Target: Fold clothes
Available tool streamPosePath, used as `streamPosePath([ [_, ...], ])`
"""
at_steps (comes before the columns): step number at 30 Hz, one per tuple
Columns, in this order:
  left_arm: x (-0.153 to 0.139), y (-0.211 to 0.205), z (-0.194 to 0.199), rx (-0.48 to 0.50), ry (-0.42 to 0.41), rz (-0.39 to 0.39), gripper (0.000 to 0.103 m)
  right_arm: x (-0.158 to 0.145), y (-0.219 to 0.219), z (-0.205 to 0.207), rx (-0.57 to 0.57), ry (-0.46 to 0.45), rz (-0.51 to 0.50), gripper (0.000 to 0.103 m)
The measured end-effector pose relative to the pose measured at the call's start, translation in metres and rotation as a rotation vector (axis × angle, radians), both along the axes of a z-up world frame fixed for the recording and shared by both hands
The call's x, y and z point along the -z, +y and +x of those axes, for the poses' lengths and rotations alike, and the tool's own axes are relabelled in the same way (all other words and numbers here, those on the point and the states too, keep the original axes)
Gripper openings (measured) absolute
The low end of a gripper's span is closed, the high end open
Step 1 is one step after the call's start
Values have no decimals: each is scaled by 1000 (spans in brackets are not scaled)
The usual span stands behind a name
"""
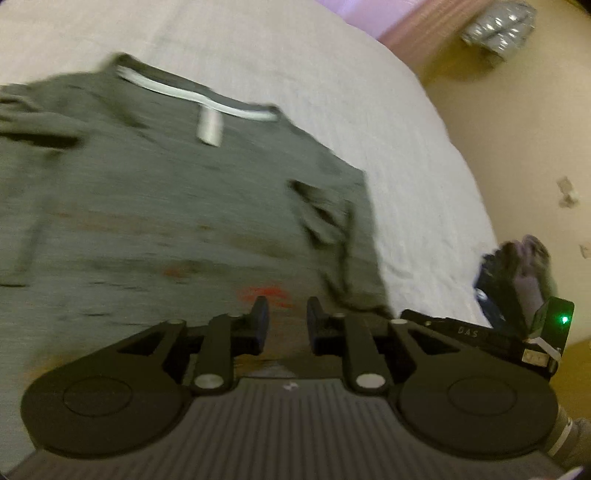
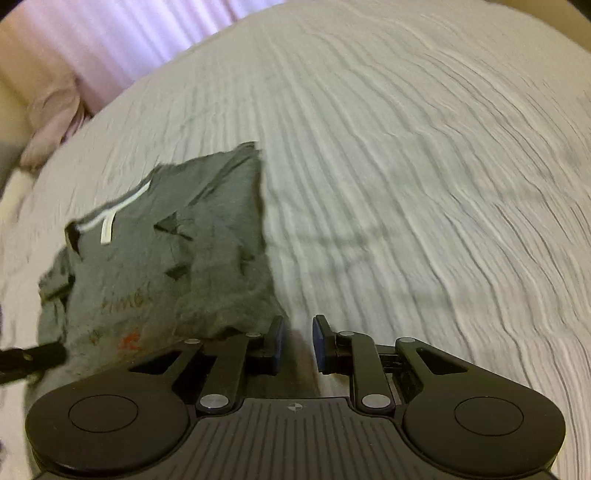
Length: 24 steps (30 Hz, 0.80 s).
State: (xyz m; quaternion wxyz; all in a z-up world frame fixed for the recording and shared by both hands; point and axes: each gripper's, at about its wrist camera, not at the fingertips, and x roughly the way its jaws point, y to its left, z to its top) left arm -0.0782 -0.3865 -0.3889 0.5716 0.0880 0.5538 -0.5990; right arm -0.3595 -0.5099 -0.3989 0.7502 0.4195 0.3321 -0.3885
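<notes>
The shirt (image 1: 177, 192) lies flat on the bedspread (image 1: 351, 92), its collar (image 1: 199, 92) at the far end. The left gripper (image 1: 284, 325) hangs over the shirt's near part; the right gripper (image 2: 297, 343) hangs beside its near right edge, over the bedspread.

"DAS" on the right gripper (image 1: 480, 332)

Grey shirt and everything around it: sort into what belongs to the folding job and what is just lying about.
Job:
- grey shirt, partly folded on the white bedspread
- left hand-held gripper, open
- right hand-held gripper, open

Lying about:
- pink pillow
- shiny silver object on the floor
</notes>
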Motion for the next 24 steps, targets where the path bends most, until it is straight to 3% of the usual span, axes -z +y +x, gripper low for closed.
streamPosePath([
  [6,14,-49,-39,78,76,-55,25,-1,5,-19,43,-54,31,20],
  [12,44,-76,-56,86,94,1,26,4,8,-27,74,-131,48,20],
  [15,59,-79,-58,73,139,30,16,10,8,-26,57,-136,53,20],
  [16,61,-77,-58,75,164,22,1,13,7,-25,50,-126,53,20],
  [19,57,-65,-56,72,200,-39,0,21,7,-22,32,-101,52,20],
  [22,55,-49,-53,66,179,-85,0,25,8,-22,22,-94,51,20],
  [24,64,-43,-54,83,145,-47,0,27,7,-21,15,-84,55,20],
])
